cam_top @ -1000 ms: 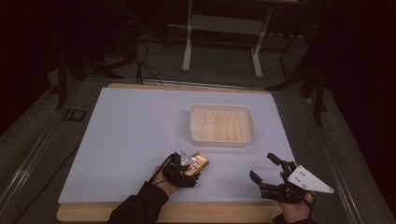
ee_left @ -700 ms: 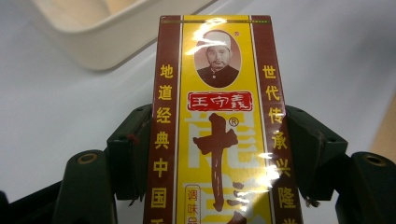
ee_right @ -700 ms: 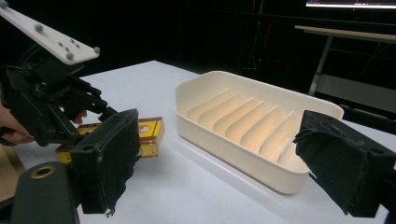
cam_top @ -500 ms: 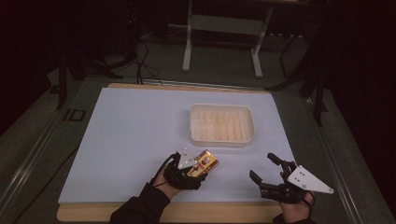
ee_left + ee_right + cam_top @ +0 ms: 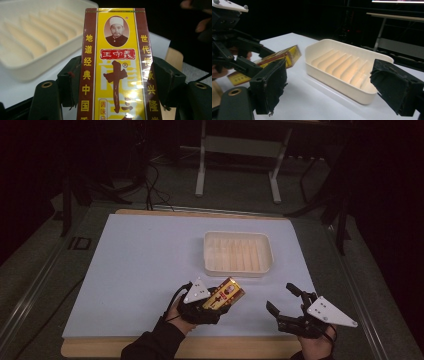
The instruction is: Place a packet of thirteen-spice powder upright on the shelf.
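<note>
The left gripper (image 5: 212, 302) clamped the yellow-and-maroon box (image 5: 224, 294) near the table's near edge, just short of the white ridged tray (image 5: 238, 266); the right gripper (image 5: 286, 301) gaped wide, empty.

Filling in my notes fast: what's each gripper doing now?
Left gripper: shut on the yellow box.
Right gripper: open, holding nothing.
</note>
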Motion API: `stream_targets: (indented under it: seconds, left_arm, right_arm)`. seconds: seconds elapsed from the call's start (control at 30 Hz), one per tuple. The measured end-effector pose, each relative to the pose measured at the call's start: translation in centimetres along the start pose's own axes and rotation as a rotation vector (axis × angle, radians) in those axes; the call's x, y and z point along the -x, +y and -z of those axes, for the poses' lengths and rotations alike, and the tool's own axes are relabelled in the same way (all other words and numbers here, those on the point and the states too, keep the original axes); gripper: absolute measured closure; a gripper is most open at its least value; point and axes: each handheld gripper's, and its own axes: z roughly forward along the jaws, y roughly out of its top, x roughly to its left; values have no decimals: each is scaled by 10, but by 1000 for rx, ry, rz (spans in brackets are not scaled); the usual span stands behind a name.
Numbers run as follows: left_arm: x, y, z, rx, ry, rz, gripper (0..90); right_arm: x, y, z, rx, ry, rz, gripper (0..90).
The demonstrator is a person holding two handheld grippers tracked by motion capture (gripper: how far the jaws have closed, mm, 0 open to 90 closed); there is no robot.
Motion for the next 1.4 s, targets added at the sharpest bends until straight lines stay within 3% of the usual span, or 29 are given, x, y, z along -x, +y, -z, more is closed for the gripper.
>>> stream_targets:
  seconds: [0.17, 0.23, 0.3, 0.47, 0.67, 0.97, 1.2, 1.23, 1.4]
  left_arm:
    - [6, -1, -2, 82, -40, -73, 332]
    - [8, -1, -3, 100, -38, -90, 332]
    - [8, -2, -5, 114, -55, -82, 332]
    - [8, -4, -9, 146, -45, -86, 332]
    - [7, -4, -11, 186, -44, -76, 332]
    - [5, -4, -7, 315, -37, -69, 332]
    - [5, -5, -5, 348, -26, -84, 332]
    - [5, -5, -5, 359, -18, -89, 332]
    - [6, -6, -2, 398, -5, -106, 332]
  right_arm:
    - [-3, 8, 0, 0, -1, 4, 133]
    - [-5, 12, 1, -21, -2, -17, 133]
    - [-6, 16, 2, -20, 4, -31, 133]
    - [-10, 27, 1, -1, 5, -17, 133]
    - [-16, 43, -7, 14, 40, -49, 125]
    - [-25, 52, -28, 22, 63, -179, 122]
    - [-31, 55, -38, 9, 62, -177, 111]
    - [-33, 56, -43, 17, 60, -205, 124]
    - [-39, 58, -53, 16, 62, -243, 140]
